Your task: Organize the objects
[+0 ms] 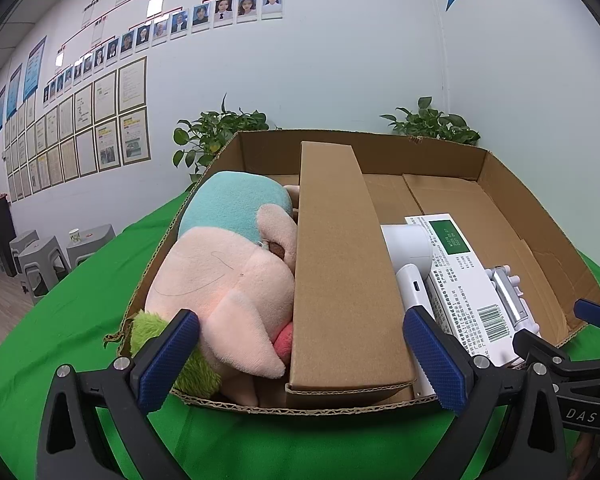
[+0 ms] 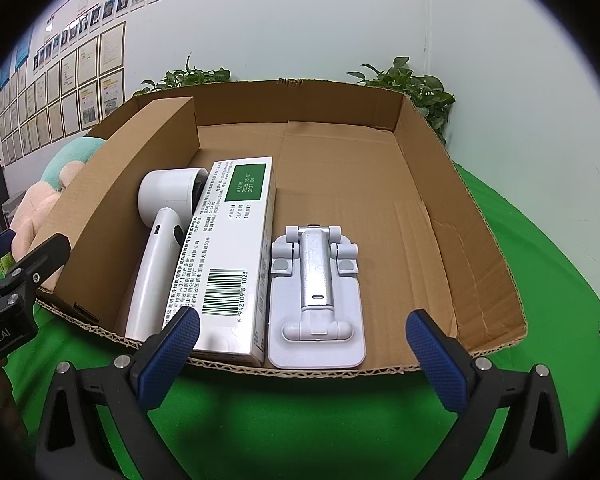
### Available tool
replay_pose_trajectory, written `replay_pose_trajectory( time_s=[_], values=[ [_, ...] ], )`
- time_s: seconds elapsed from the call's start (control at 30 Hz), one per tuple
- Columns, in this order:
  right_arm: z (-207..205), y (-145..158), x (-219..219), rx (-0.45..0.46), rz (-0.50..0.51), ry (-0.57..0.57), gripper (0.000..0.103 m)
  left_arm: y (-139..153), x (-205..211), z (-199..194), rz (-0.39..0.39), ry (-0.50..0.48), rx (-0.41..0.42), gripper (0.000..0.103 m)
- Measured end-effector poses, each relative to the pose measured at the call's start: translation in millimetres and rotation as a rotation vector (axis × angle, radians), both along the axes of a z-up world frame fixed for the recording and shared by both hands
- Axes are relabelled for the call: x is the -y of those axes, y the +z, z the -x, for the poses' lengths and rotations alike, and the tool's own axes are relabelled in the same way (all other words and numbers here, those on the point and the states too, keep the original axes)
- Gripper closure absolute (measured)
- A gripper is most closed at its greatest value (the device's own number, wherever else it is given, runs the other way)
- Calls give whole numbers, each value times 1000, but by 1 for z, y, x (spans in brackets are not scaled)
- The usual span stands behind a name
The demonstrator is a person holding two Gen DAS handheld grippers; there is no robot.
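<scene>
On the green cloth (image 2: 300,412) stood an open cardboard box (image 2: 480,216), its near wall just ahead of both grippers. The left gripper (image 1: 300,360) was spread wide and held nothing; its fingertips flanked the near end of a cardboard divider (image 1: 336,264) that ran front to back inside the box. The right gripper (image 2: 300,354) was likewise wide open and empty, poised just short of the near wall, in line with a white folding stand (image 2: 316,288).

Left of the divider lay a plush toy (image 1: 228,276), pink and teal with a green fringe, filling that compartment and rising above the wall. Right of the divider, three items lay side by side on the floor of the box: a white handheld device (image 2: 160,236) against the divider, a long white carton (image 2: 232,252) touching it, and the folding stand just beside the carton. The rest of that compartment's floor was bare cardboard.

The carton bore a green panel printed "2025 05 07" and "2027 04", a barcode, and Chinese text too small to read. The right gripper's body, seen from the left wrist view, read "DAS"; the left one's, from the right view, "Robot.AI".
</scene>
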State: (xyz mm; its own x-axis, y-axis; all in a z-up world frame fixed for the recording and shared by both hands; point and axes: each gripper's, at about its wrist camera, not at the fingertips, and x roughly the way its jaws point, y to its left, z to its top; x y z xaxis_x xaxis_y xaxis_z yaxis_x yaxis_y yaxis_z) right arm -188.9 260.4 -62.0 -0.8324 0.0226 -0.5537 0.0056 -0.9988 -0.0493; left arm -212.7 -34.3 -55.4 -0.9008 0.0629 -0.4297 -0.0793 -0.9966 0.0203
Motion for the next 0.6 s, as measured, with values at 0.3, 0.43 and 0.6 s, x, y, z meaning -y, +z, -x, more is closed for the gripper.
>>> replay_pose_trajectory(
  time_s=[0.3, 0.43, 0.6],
  values=[
    [0, 0, 0, 0, 0, 0, 1, 0, 0, 0, 0, 0, 0, 0],
    [1, 0, 0, 0, 0, 0, 1, 0, 1, 0, 0, 0, -1, 0],
    [0, 0, 0, 0, -1, 0, 1, -1, 0, 0, 1, 0, -1, 0]
  ],
)
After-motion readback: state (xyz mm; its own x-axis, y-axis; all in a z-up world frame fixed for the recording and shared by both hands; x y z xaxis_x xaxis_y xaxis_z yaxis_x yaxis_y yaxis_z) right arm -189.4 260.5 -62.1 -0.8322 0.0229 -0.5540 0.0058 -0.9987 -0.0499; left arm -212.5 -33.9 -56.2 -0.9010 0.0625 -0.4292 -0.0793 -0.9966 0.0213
